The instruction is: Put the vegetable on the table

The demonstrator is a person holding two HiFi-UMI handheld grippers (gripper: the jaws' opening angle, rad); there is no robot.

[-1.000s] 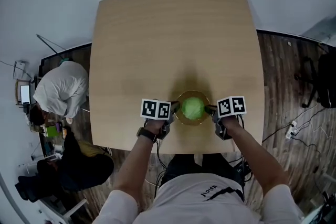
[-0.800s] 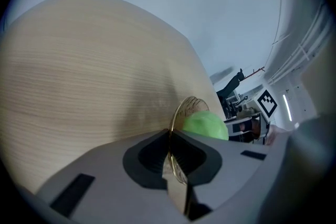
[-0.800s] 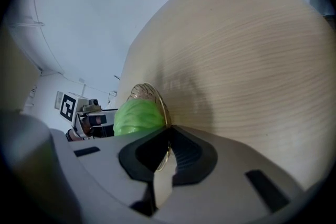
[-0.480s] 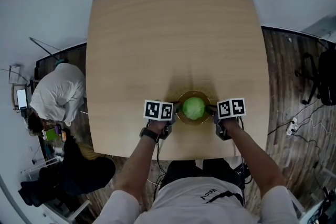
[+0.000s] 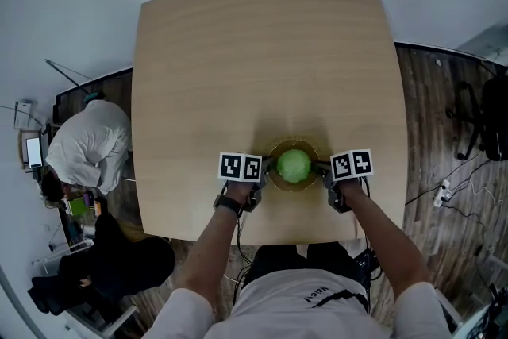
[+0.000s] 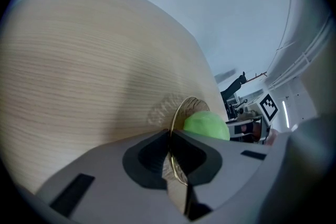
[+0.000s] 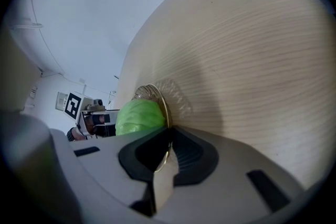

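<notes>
— Tabletop first: what is on record?
— One light wood table [image 5: 262, 52] with rounded corners. It stands on a pale floor that gives way to dark boards at both sides. The only item on it sits near the person's edge, roughly centred.

— Identify the item.
— A clear glass dish [image 5: 294, 144] with a gold-toned rim. It carries a round green vegetable [image 5: 294, 166], which lies inside the dish and not on the table itself.

— Left claw?
— The left gripper [image 5: 264, 168] is at the dish's left side. In its own view the jaws are closed onto the rim [image 6: 181, 107], which runs edge-on between them. The vegetable [image 6: 206, 126] shows just beyond.

— Right claw?
— The right gripper [image 5: 324, 167] mirrors it on the opposite side. Its jaws are pinched on the rim [image 7: 157, 94], with the vegetable [image 7: 137, 115] directly behind. Each gripper's marker cube faces up in the head view.

— Is the dish resting on the wood or raised off it?
— Cannot be determined. A soft shadow lies on the table beside it.

— Anything else to note?
— A wristwatch [image 5: 226, 203] is on the left wrist. A person in a white top [image 5: 83, 147] is bent over at the table's left. A black chair [image 5: 492, 119] stands at the far right.
</notes>
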